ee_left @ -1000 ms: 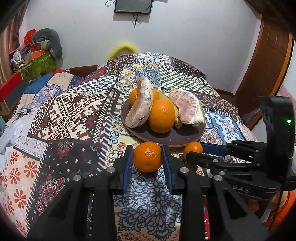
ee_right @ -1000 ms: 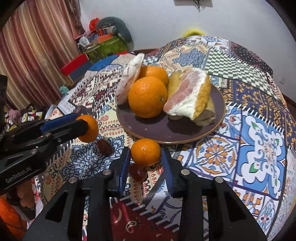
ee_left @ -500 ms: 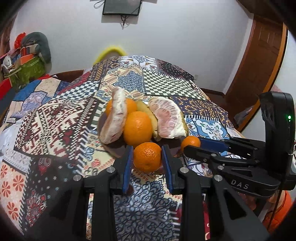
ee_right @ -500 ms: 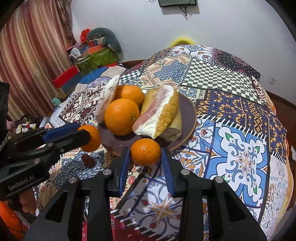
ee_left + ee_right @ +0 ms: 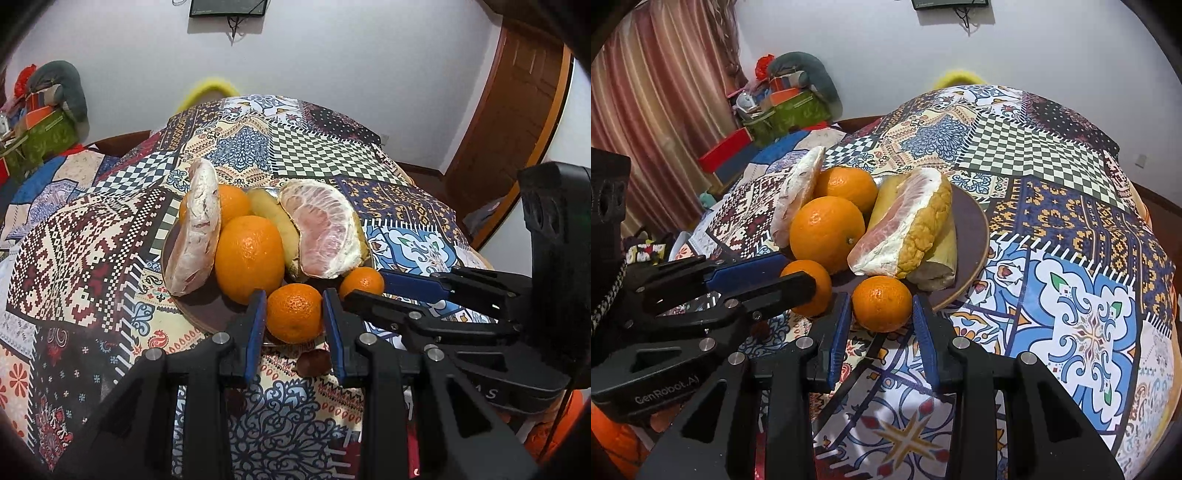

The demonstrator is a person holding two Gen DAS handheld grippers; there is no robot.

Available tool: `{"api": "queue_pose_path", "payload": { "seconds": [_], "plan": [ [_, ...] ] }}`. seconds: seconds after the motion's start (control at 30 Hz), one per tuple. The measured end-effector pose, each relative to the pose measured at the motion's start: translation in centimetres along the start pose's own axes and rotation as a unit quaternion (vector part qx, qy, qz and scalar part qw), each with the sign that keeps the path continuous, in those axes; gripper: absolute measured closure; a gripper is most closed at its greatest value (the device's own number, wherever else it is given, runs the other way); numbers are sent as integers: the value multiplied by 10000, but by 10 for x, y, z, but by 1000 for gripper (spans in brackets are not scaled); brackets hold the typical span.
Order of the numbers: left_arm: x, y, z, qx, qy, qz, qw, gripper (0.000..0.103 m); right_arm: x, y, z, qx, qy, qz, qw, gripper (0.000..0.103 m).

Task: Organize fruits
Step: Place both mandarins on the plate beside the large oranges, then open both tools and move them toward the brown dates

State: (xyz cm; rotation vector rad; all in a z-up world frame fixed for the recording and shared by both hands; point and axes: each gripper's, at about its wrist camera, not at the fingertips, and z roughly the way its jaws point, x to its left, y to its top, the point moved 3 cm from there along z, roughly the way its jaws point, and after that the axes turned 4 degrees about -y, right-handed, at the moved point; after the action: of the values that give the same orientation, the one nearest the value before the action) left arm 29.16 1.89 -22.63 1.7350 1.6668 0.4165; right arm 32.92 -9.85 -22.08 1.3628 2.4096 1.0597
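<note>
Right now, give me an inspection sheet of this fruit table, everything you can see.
Surface: patchwork tablecloth covers the table.
Job's things: brown plate holds two oranges, pomelo pieces and a yellowish piece; one mandarin in the left hand-held gripper, another mandarin in the right hand-held gripper, both at the plate's near edge.
Clutter: small dark brown fruit on the cloth below the left mandarin.
Grippers: each shut on its mandarin.
Cables: wires hang under a wall-mounted screen.
Surroundings: striped curtain, piled boxes, wooden door.
</note>
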Motion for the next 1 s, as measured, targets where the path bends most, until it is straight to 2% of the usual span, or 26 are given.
{"api": "queue_pose_path", "payload": {
  "seconds": [0.4, 0.77, 1.0],
  "plan": [
    [3, 4, 2, 16, 27, -113, 9999, 72, -3, -1, -2, 15, 68, 47, 10000, 71],
    [17, 1, -38, -237, 277, -164, 9992, 70, -2, -1, -23, -112, -29, 98, 9999, 71],
    [39, -13, -54, -174, 469, -317, 9982, 70, 9, -9, -30, -75, -47, -21, 10000, 71]
  ]
}}
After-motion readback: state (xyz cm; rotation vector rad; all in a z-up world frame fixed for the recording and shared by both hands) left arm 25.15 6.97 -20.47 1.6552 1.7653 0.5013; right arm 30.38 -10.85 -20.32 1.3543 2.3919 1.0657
